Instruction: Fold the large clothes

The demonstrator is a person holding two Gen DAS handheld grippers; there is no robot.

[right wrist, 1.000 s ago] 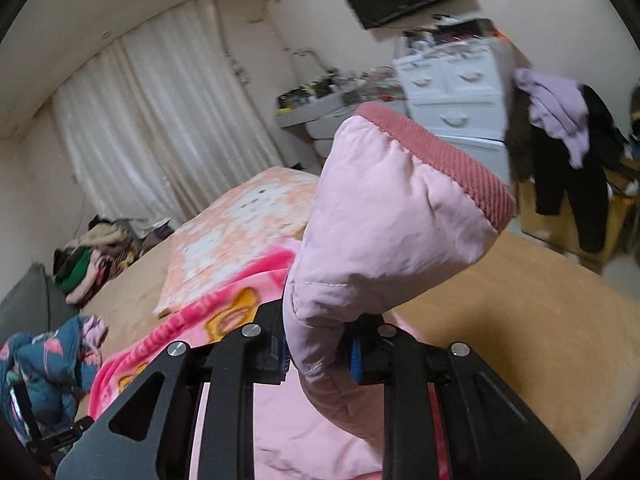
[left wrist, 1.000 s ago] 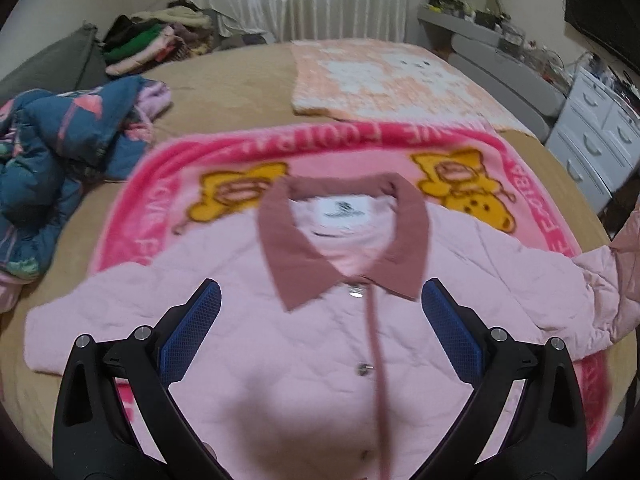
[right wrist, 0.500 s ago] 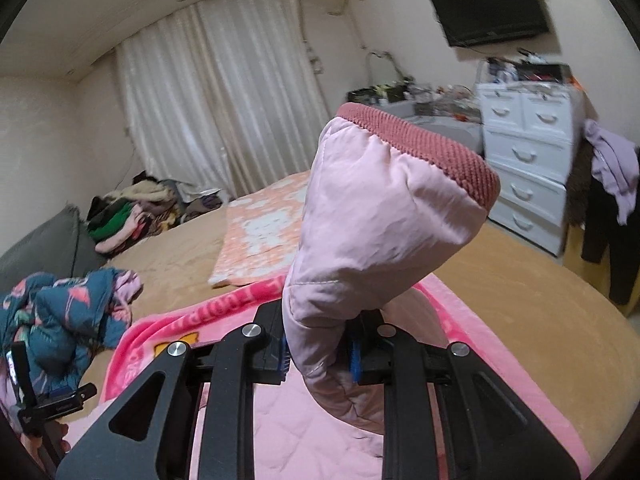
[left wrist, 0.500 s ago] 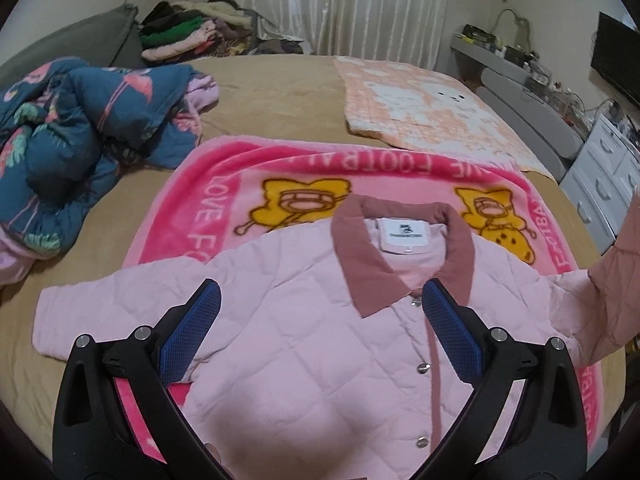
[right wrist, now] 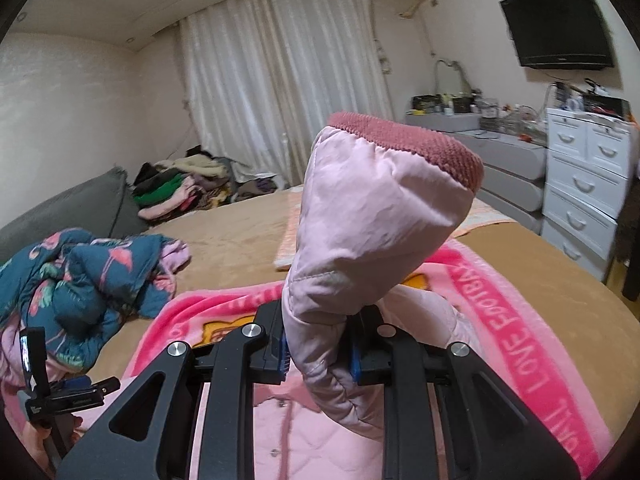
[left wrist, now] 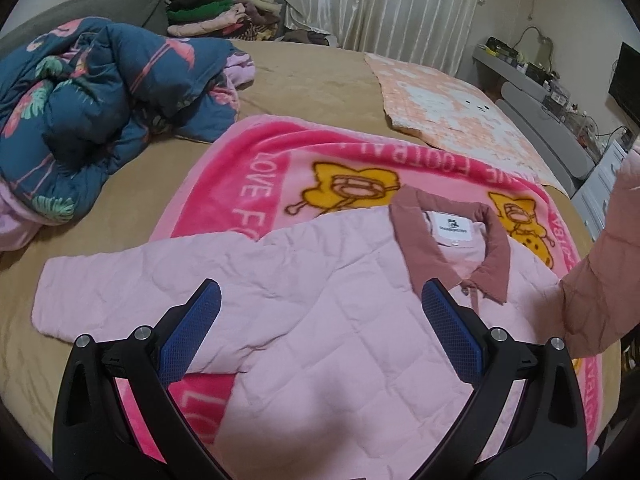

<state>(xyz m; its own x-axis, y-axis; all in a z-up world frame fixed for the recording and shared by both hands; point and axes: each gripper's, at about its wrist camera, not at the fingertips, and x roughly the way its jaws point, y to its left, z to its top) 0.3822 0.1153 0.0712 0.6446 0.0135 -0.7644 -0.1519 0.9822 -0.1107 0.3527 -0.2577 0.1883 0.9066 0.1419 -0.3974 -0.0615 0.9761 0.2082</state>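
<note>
**One jacket, two grippers, one sleeve lifted**

One pink quilted jacket [left wrist: 320, 320] lies front up on the pink blanket [left wrist: 256, 184], which is spread over the tan bed [left wrist: 312, 76]. Its one collar [left wrist: 416, 248], a darker rose, points toward the curtain [left wrist: 376, 4] side of the bed. Two sleeves: the left sleeve [left wrist: 100, 292] lies flat, reaching off the blanket onto the bed; the right sleeve [right wrist: 376, 216] is raised off the blanket, cuff [right wrist: 408, 140] uppermost.

The right gripper [right wrist: 318, 350] is clamped on that raised sleeve below the cuff, both blue pads pressed into the fabric. The left gripper [left wrist: 320, 324] hangs over the jacket's chest with its jaws wide apart and nothing between them; two blue pads [left wrist: 192, 332] show.

Two yellow cartoon figures [left wrist: 352, 192] are printed on the blanket beyond the collar. Beyond the blanket, one peach blanket [left wrist: 452, 108] lies flat. Left of the blanket sits one crumpled blue duvet [left wrist: 96, 108] with flamingos. Farther back, by the curtain, is one pile of clothes [left wrist: 224, 12], next to one grey pillow [left wrist: 112, 12]. Right of the bed stand one white dresser [right wrist: 584, 176] and one wall television [right wrist: 560, 28].
</note>
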